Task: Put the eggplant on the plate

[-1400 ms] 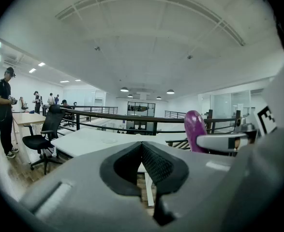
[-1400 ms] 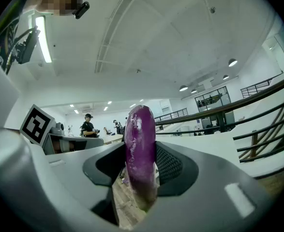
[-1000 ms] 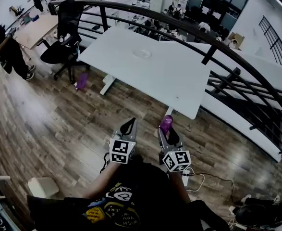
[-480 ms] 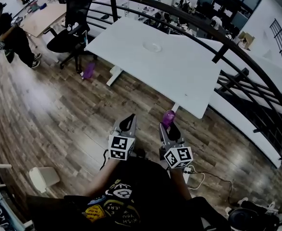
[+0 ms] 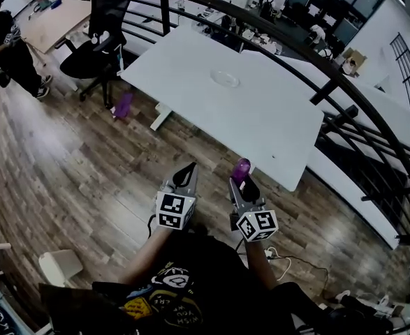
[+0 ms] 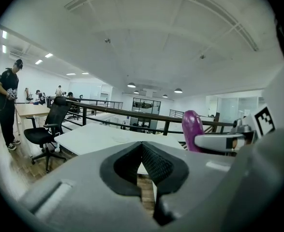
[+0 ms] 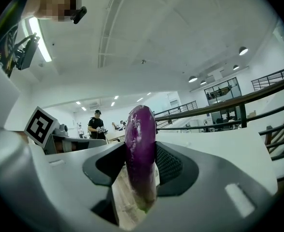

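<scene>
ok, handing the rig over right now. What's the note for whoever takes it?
Right gripper: shut on the eggplant, held upright.
Left gripper: shut, empty.
Plate: on the white table ahead, nothing on it.
Done: eggplant picked up.
Left: get to the table, set the eggplant on the plate, release.

The head view looks steeply down from above the person's chest, with the left gripper (image 5: 186,176) and right gripper (image 5: 244,185) low at centre and the white rectangular surface (image 5: 246,124) farther off in the upper middle. Each of the 2 gripper views sits close behind its own jaws, facing almost level across the room. All 3 views share that surface, the curved black metal railing (image 5: 323,91) and the standing person in black clothes (image 5: 9,47). The left gripper view also catches the glossy purple eggplant (image 6: 192,128) at its right.
</scene>
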The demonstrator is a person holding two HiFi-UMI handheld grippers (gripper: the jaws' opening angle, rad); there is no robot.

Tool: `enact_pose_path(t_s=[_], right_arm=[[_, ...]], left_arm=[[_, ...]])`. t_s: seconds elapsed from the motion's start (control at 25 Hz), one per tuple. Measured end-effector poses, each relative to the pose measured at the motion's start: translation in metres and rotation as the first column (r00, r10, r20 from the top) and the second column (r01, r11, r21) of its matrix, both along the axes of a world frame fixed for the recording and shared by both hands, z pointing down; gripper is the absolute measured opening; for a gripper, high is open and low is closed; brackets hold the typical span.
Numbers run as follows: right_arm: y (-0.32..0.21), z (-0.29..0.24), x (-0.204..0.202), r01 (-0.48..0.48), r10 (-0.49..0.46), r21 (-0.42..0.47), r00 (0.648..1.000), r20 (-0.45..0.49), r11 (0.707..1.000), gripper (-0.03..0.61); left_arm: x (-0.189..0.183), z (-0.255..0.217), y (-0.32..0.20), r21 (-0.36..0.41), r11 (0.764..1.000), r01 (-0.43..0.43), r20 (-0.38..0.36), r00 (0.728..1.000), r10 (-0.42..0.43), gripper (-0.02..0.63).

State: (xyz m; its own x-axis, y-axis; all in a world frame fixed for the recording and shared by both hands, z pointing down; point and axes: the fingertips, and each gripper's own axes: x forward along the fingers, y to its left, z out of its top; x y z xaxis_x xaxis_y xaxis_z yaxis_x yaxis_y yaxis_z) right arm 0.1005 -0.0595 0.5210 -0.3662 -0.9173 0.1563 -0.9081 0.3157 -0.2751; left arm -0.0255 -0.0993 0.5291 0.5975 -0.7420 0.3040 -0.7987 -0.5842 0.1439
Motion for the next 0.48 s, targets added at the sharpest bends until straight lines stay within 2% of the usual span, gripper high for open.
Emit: enact_pose_path(t_s=[0.24,0.48], right_arm=[[-0.084,-0.004,-0.018,-0.015,0.015,0.018,0.999,-0.040,1.000,0.195],[-0.141,0.001,-0.022,-0.039,0.040,0.011,0.995,-0.092,0.999,0.195]], left_arm=[[-0.016,-0.003,-0.077,0.009,0.999,-0.038,-0.011,0.999,0.038,0.005],[-0.013,-0.006,-0.142,0.024,0.995,-0.100,0.007,0.995,0.100,0.005]])
